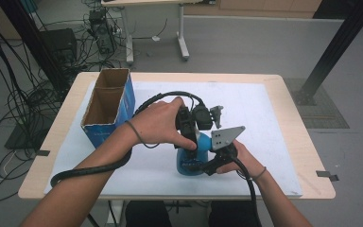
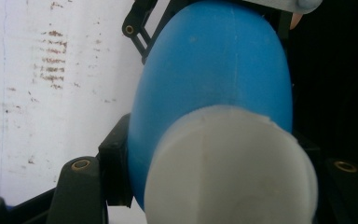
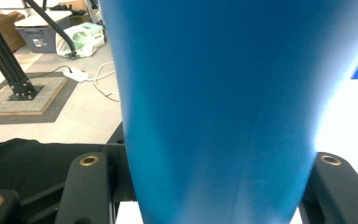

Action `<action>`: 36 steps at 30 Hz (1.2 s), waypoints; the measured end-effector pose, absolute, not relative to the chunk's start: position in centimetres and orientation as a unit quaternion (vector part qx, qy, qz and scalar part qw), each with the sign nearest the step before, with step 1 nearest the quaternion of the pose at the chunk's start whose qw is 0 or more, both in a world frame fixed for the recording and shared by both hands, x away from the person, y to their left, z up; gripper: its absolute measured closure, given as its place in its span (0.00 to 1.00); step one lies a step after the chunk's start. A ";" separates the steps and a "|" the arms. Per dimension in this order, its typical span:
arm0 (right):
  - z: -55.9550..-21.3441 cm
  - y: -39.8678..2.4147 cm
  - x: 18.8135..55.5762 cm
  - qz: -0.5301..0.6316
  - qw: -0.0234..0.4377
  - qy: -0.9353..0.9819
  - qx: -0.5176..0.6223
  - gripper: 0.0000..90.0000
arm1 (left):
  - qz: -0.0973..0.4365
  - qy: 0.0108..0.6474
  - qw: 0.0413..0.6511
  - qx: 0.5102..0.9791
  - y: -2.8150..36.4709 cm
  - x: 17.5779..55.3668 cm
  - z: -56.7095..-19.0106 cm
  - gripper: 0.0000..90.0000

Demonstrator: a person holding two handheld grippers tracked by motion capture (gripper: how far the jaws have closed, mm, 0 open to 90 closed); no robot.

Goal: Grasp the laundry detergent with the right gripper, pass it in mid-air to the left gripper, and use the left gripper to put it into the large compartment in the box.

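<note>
A blue plastic bottle [image 1: 189, 163] with a white cap [image 2: 228, 172] stands on the white mat [image 1: 264, 113] near the table's front middle. My left gripper [image 1: 192, 135] comes down on it from above. In the left gripper view its jaws [image 2: 214, 172] press on both sides of the bottle's top [image 2: 214, 74], right by the cap. My right gripper [image 1: 212, 158] holds the bottle's lower body from the right. In the right gripper view the blue body [image 3: 219, 93] sits tight between the two black jaws [image 3: 219, 177].
An open cardboard box [image 1: 108, 101] with blue sides stands at the mat's back left, a hand's width from the left arm. A black cable [image 1: 99, 168] trails from the left gripper over the front edge. Floor cables and a black frame post [image 1: 335, 47] lie beyond the table.
</note>
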State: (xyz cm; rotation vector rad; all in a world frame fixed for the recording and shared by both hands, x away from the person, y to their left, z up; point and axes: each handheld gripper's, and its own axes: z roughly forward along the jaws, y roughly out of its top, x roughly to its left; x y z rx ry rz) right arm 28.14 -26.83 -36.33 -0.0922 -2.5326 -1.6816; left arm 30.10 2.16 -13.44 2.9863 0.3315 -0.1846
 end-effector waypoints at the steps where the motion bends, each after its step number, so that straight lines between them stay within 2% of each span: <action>1: -36.3 -26.8 28.1 -0.552 0.050 -0.832 -0.030 0.46 | -0.061 0.109 0.064 0.990 2.1 30.1 -13.4 0.41; 36: -36.4 -26.8 28.5 -0.552 0.053 -0.831 -0.032 0.46 | -0.064 0.115 0.068 0.989 2.4 30.6 -13.5 0.41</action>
